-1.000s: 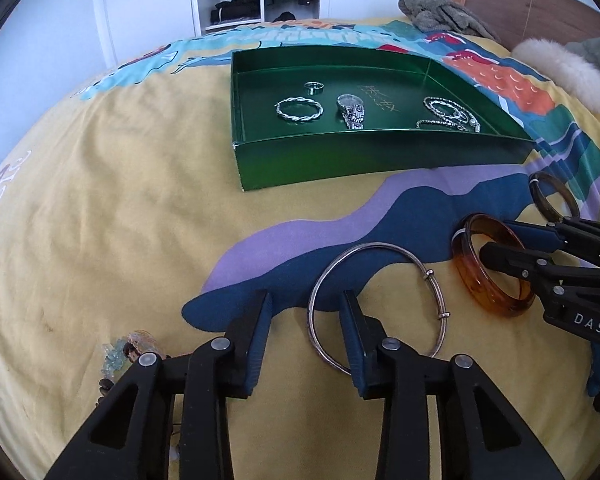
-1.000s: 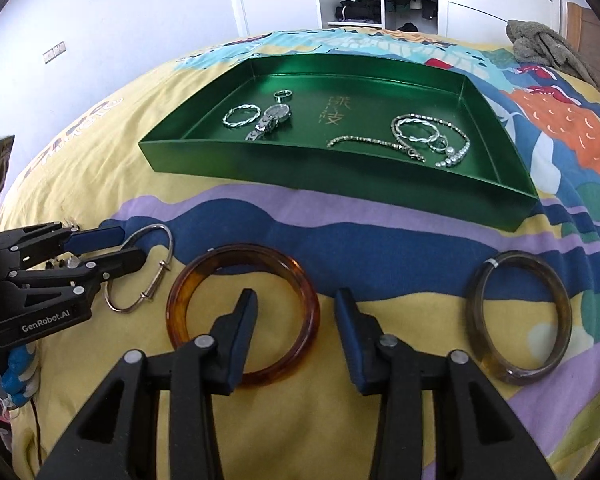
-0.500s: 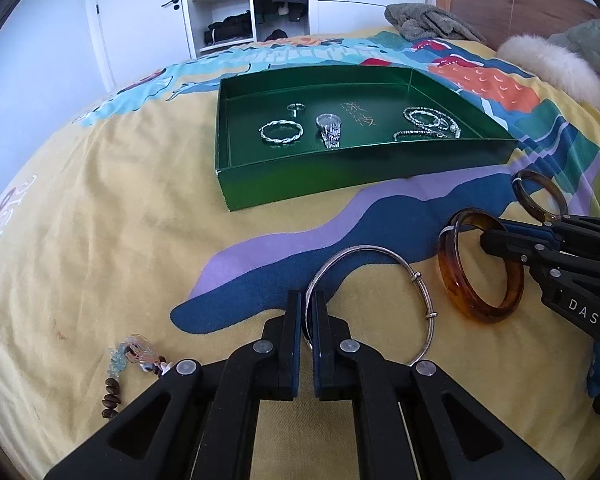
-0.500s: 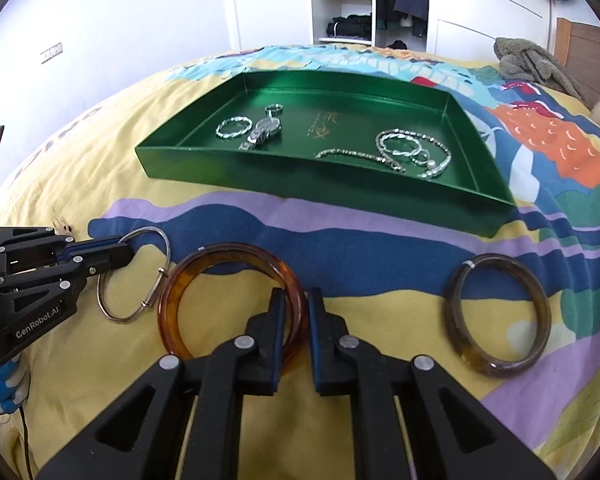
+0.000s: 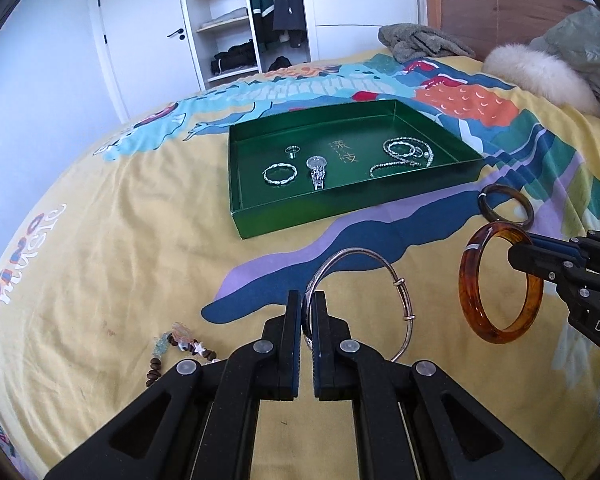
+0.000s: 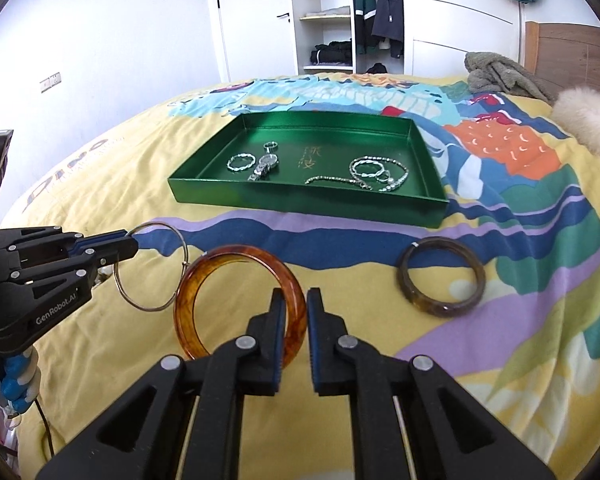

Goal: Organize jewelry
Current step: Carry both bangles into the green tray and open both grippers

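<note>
Nearest on the yellow printed bedspread (image 5: 100, 264), left of the left gripper (image 5: 307, 308), lies a beaded bracelet (image 5: 172, 350). The left gripper's casing reads "GenRobot.AI" in the right wrist view; the right gripper (image 6: 294, 308) shows "DAS" in the left wrist view. The left gripper's fingers are pressed onto the rim of a silver bangle (image 5: 364, 300), held above the bedspread. The right gripper's fingers pinch an amber bangle (image 6: 236, 300), likewise lifted. A dark bangle (image 6: 440, 276) lies beyond, unobstructed. Farther off, the green tray (image 6: 300, 196) bears gold characters, unreadable, and holds silver rings, a watch (image 6: 266, 166) and chains.
</note>
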The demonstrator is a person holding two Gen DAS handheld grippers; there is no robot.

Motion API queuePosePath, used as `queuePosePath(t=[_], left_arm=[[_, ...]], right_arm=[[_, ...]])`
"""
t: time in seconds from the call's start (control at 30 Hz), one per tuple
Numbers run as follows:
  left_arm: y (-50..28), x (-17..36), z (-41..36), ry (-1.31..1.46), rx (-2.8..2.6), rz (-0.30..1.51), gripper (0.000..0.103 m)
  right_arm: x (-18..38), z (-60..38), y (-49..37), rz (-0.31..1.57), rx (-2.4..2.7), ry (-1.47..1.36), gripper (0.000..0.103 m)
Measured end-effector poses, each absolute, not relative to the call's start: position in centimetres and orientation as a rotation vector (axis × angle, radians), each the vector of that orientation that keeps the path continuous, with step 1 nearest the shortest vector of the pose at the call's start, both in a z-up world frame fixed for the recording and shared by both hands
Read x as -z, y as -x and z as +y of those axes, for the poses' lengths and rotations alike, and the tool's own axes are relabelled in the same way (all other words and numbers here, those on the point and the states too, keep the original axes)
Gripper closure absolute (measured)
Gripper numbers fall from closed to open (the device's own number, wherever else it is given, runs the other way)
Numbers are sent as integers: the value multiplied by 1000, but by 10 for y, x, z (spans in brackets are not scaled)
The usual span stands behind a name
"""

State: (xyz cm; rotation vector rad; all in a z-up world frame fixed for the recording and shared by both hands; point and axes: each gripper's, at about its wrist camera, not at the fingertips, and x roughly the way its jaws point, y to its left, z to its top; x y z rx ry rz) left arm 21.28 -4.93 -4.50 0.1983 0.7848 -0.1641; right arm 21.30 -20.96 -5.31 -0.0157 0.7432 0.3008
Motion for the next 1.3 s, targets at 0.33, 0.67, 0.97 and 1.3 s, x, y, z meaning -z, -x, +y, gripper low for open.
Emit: queuePosePath(t=[0.33, 0.67, 0.97, 1.3], left_arm=[[-173, 5, -51, -207, 160, 695, 99], [-188, -30, -48, -187, 162, 636, 99], [-299, -43, -43, -158, 103, 653, 99], [-438, 6, -58, -127, 48, 784, 99]], right_arm=[[17, -224, -167, 678, -266, 5, 94], [-28, -231, -174, 598, -226, 4, 94], [-57, -232, -279, 561, -169, -44, 94], [0, -232, -422, 694, -148, -98, 94]])
